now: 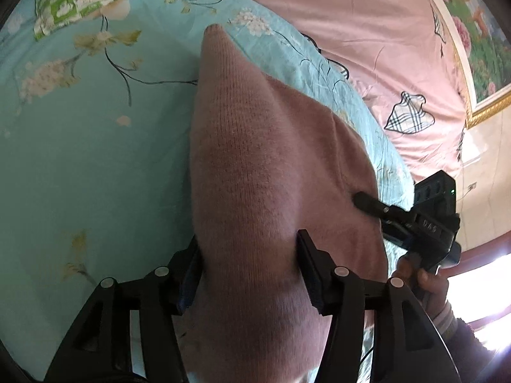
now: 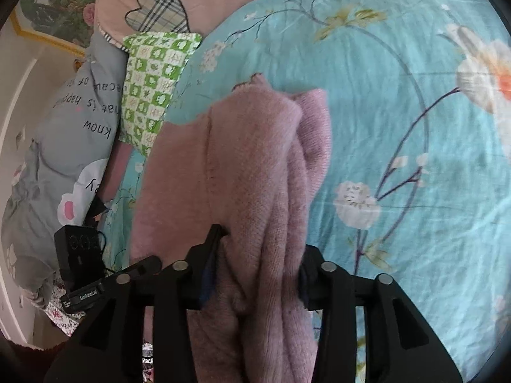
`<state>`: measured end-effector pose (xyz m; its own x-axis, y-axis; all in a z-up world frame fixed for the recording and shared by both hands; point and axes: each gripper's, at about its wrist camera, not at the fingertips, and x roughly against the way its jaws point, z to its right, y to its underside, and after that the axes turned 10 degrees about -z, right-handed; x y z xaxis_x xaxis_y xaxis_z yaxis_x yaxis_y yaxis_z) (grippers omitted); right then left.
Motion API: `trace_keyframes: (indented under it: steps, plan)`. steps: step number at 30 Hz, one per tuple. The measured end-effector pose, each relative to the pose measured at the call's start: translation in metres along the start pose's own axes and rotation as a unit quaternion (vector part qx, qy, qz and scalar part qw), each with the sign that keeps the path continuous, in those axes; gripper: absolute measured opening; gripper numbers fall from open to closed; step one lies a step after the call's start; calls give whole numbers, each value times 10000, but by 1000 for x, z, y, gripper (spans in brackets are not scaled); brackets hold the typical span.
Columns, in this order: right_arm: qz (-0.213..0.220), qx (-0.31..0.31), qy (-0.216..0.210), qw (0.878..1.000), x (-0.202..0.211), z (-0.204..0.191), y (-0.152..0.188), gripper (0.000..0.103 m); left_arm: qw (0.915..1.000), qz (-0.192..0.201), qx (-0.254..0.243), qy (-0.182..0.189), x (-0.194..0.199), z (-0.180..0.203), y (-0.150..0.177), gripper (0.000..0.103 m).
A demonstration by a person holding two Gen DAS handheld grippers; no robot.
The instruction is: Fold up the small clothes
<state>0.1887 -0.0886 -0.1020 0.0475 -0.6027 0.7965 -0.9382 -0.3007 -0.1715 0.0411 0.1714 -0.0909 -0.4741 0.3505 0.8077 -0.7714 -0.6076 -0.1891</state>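
A pink knitted sweater (image 1: 255,159) lies folded lengthwise on a teal flowered bed sheet (image 1: 80,159). In the left wrist view my left gripper (image 1: 250,265) straddles its near end. The knit fills the gap, but a blue pad (image 1: 188,287) shows bare, so the jaws stand open. The right gripper's finger (image 1: 367,202) rests on the sweater's right edge, with a person's hand (image 1: 428,284) behind it. In the right wrist view my right gripper (image 2: 258,265) stands open around a bunched fold of the sweater (image 2: 255,166). The left gripper's body (image 2: 86,293) shows at lower left.
A green checked pillow (image 2: 153,79) and a grey printed pillow (image 2: 73,127) lie beyond the sweater at the left. A pink quilt (image 1: 367,32) covers the bed's far side. Bare sheet (image 2: 415,127) spreads to the right. A framed picture (image 1: 479,48) hangs on the wall.
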Motion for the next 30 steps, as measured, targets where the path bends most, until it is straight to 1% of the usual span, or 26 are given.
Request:
trace_keyframes:
  steps: [4,7,10,12,14,18,20,22,23,25,27,30]
  plan:
    - [251,-89,99,9996,21,-1,9,46,9996,88,-184,-201,21,11,-1,57]
    - [534,-189,243,9981,41,0,20,46,9992,149,-289,-246,36,14,2,57]
    - [796,-284,154,9963,59,0,30,46,9986,193,-385,-320,43,20,3,57]
    - [863,-263,24,9959,65,-3,35,46,9982,197,-454,-341,46,26,4,57]
    - [807,-154,-115,9966,65,-11,38,44,9978,170,-499,-407,45,29,6,57]
    - [605,-13,-183,9980,51,-25,39,39,9981,13,-459,-411,32,32,4,57]
    - [541,-50,-131,9984,42,-26,38,38,9978,-9,-461,-470,28,33,7,57]
    - [423,-114,48,9990,34,-23,37,37,9978,-39,-434,-502,24,31,8,57]
    - [347,-168,94,9992,28,-20,35,35,9978,-73,-393,-522,21,30,8,57]
    - [273,-273,75,9992,22,-15,33,28,9982,-118,-308,-507,17,26,9,57]
    - [208,-344,-6,9992,21,-13,30,16,9986,-110,-222,-460,15,23,8,57]
    - [197,-239,61,9995,21,-15,21,12,9991,-104,-133,-381,16,23,6,57]
